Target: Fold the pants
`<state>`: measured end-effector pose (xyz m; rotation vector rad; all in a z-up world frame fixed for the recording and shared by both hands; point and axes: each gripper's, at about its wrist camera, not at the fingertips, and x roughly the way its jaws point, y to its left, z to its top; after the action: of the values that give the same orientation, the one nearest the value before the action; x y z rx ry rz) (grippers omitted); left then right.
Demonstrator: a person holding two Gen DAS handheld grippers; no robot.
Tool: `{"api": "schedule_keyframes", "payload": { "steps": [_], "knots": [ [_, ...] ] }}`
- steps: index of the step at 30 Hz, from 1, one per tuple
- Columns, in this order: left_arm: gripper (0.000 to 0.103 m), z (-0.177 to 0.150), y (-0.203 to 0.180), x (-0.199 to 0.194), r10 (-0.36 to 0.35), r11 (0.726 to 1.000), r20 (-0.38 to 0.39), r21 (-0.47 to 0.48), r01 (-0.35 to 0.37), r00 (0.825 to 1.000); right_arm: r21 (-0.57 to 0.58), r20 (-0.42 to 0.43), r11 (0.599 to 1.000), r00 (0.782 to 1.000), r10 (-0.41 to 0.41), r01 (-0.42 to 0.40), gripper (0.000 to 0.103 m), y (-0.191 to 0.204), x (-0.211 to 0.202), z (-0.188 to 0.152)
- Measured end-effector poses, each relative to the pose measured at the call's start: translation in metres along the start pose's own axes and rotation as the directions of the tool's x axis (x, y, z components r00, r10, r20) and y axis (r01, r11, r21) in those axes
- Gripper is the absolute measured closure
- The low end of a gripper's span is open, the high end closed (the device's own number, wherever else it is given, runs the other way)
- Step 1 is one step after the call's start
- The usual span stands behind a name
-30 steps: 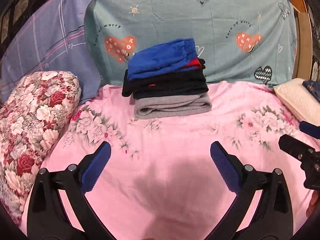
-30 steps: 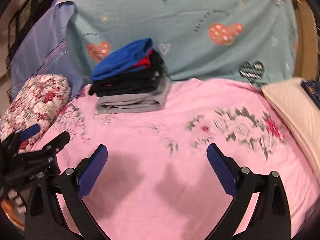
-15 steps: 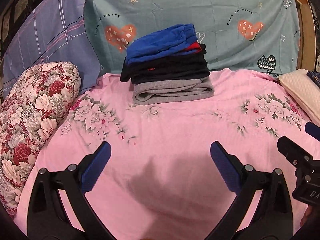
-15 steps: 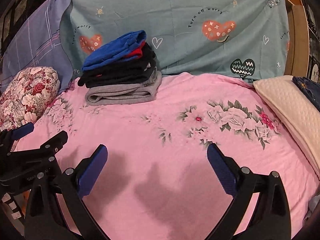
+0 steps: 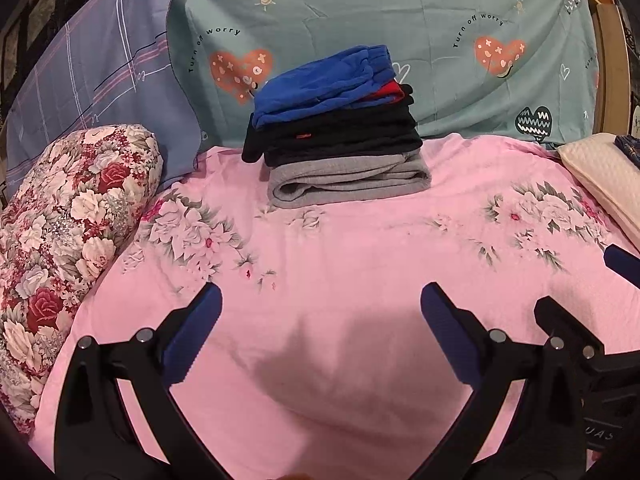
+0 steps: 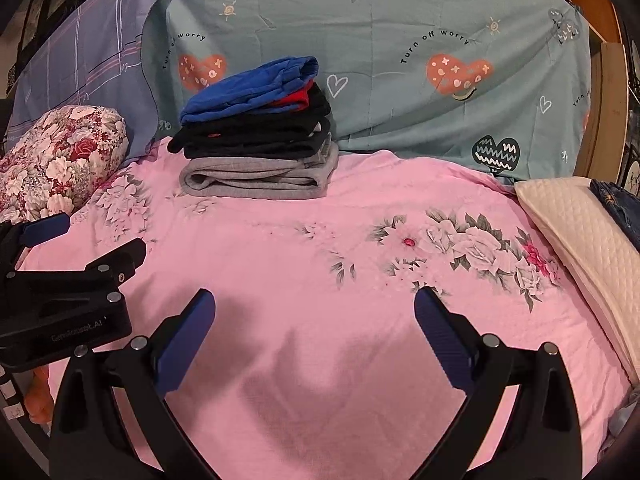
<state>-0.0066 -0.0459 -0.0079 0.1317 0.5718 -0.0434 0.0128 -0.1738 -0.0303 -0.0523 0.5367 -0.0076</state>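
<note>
1. Several folded pants sit in one stack (image 5: 340, 136) at the far edge of the pink bedsheet (image 5: 360, 264), backed against the teal quilt (image 5: 440, 40); a blue pair (image 5: 320, 84) is on top, black pairs under it, a grey pair (image 5: 344, 178) at the bottom
2. Long axis of the stack runs left to right across the bed, with the rounded fold edges facing the cameras; the blue pair's gathered waistband points to the right and toward the quilt
3. No unfolded pants lie on the open sheet, so I judge this a gap between garments: one fold finished, none in hand
4. Left gripper (image 5: 320, 312) has its jaws spread wide and holds nothing, hovering over bare sheet; right gripper (image 6: 314, 312) is likewise agape and empty, just beside it
5. Next move likely calls for fetching another pair: a dark denim item (image 6: 618, 204) shows at the right edge beyond the cream pillow (image 6: 576, 232), though whether it is pants I cannot tell
6. Floral bolster (image 5: 60, 232) lies well to the left
</note>
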Motion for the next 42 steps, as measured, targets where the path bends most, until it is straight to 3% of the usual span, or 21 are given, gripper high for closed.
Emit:
{"api": "schedule_keyframes", "payload": {
  "steps": [13,20,42],
  "knots": [
    [0.002,-0.002,0.009,0.002,-0.010,0.998,0.001,-0.069,0.010,1.000,0.015,0.149,1.000,0.989,-0.017,0.015,0.001,0.000,-0.025,0.003],
    [0.002,-0.006,0.008,-0.011,0.009,0.997,0.072,-0.073,-0.004,0.997,0.000,0.143,1.000,0.990,-0.004,0.004,0.001,0.006,-0.023,0.000],
    [0.002,-0.009,0.005,0.001,0.035,0.998,0.015,-0.047,-0.035,0.999,-0.034,0.113,0.999,0.994,0.002,0.002,0.001,0.015,-0.015,-0.006]
  ]
}}
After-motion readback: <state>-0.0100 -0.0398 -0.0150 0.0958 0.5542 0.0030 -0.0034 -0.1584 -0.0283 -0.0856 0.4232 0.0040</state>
